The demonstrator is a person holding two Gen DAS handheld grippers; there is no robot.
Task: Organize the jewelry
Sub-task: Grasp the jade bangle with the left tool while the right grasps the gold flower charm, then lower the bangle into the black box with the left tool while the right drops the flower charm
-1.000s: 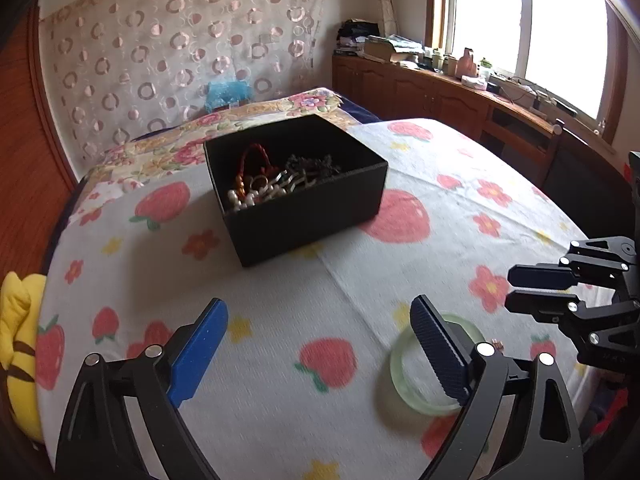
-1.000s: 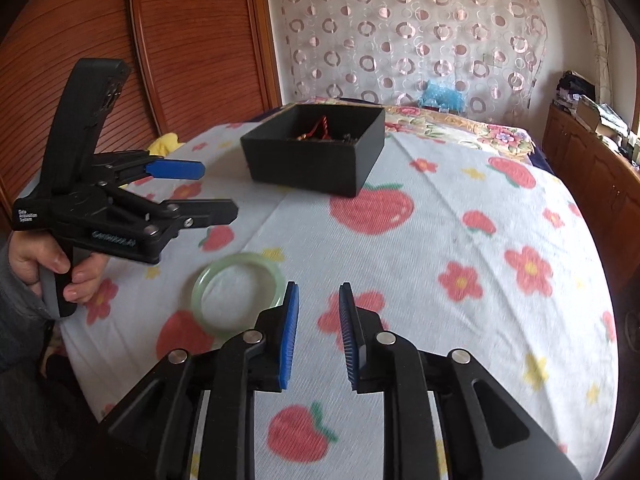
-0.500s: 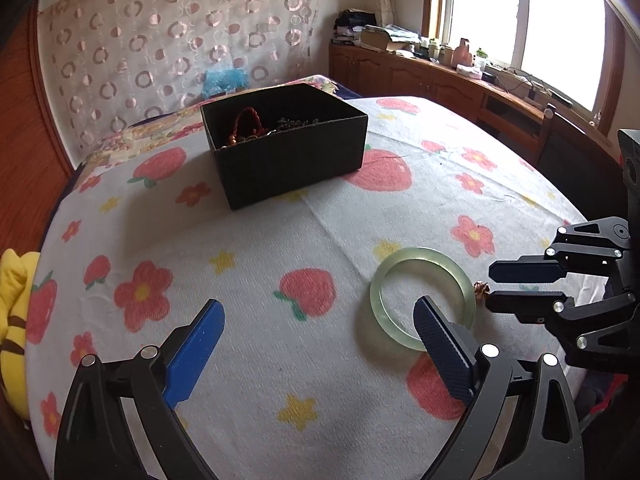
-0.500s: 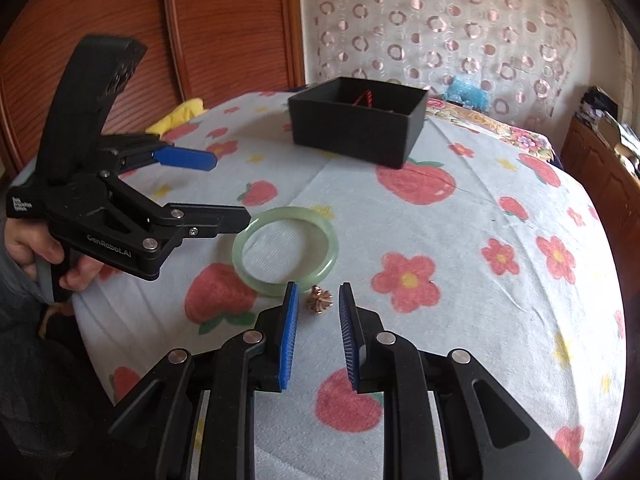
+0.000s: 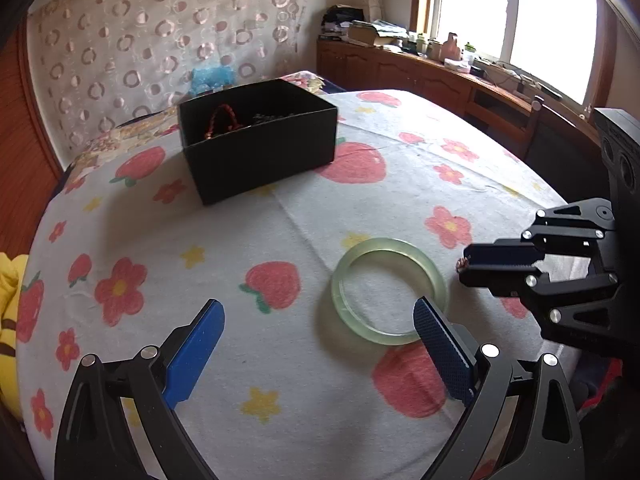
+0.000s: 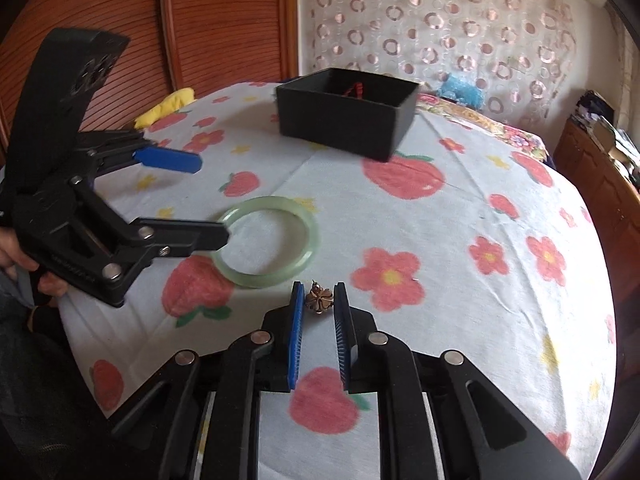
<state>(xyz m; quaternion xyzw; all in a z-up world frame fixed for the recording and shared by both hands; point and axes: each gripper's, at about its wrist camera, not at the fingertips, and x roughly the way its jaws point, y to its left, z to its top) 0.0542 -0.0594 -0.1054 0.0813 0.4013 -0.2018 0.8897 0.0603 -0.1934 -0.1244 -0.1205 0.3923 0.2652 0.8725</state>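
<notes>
A pale green bangle (image 5: 388,290) lies flat on the fruit-print cloth; it also shows in the right wrist view (image 6: 268,252). My left gripper (image 5: 316,344) is wide open, its right finger over the bangle's near rim, its left finger well clear. A small bronze flower charm (image 6: 319,301) sits between the tips of my right gripper (image 6: 319,300), whose jaws are narrow but apart, a sliver of gap each side. In the left wrist view the right gripper (image 5: 466,266) stands right of the bangle. A black box (image 5: 258,144) with a red bracelet and other jewelry stands at the back.
The round table (image 6: 500,208) ends close behind both grippers. A yellow cushion (image 5: 10,312) lies off the left edge. A wooden counter with clutter (image 5: 440,68) runs under the window on the right. The box also shows in the right wrist view (image 6: 346,114).
Both grippers have drawn back from the box toward the near table edge. The right gripper has come down so the charm now sits between its tips; the left gripper's finger is now over the bangle.
</notes>
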